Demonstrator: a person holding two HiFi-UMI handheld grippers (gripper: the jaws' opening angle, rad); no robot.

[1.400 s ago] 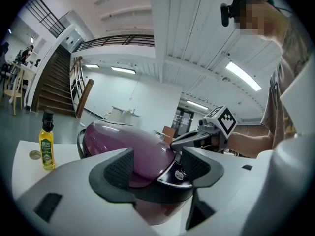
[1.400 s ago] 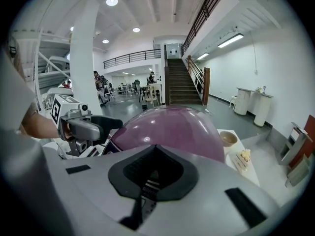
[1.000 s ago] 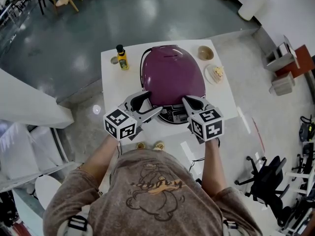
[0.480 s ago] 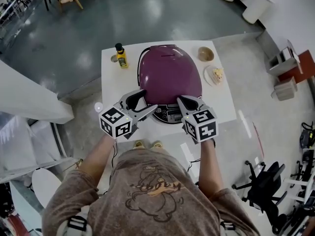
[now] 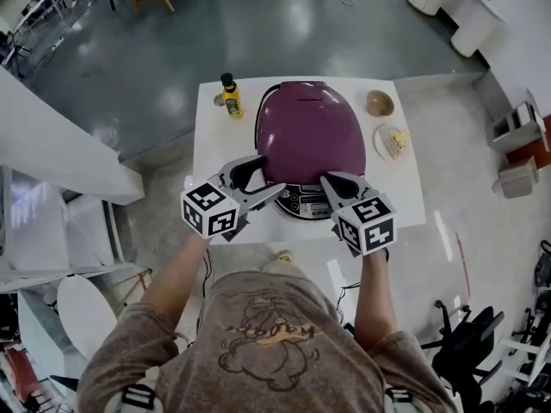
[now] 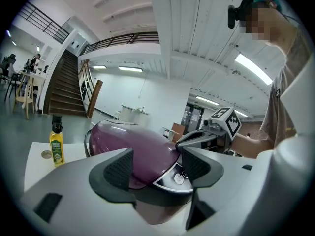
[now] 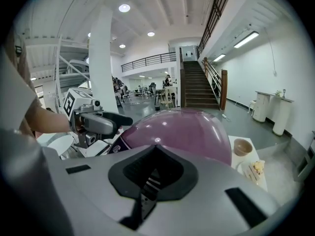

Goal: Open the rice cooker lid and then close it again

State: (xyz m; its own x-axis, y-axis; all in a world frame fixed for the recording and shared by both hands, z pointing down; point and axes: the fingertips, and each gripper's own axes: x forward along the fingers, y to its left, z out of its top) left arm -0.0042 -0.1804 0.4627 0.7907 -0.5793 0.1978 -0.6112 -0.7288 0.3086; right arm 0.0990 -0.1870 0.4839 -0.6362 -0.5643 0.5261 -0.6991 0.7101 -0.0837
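Note:
A purple rice cooker point(image 5: 310, 136) stands on the white table point(image 5: 215, 119) with its lid down. Its dark control panel point(image 5: 301, 200) faces me. My left gripper point(image 5: 269, 177) hangs open at the cooker's front left, its jaws apart with the lid's front edge seen between them point(image 6: 157, 166). My right gripper point(image 5: 329, 181) is at the front right, just above the panel, pads pressed together on nothing point(image 7: 152, 173). The lid point(image 7: 182, 129) fills the right gripper view, with the left gripper point(image 7: 98, 122) beside it.
A small yellow oil bottle point(image 5: 230, 97) stands at the table's back left. At the right of the cooker are a brown bowl point(image 5: 380, 102) and a plate with food point(image 5: 394, 141). The table's front edge lies just under both grippers.
The head camera has shifted, so the table sits slightly further right and up in view. Both grippers hold about the same places at the cooker's front; the lid stays down.

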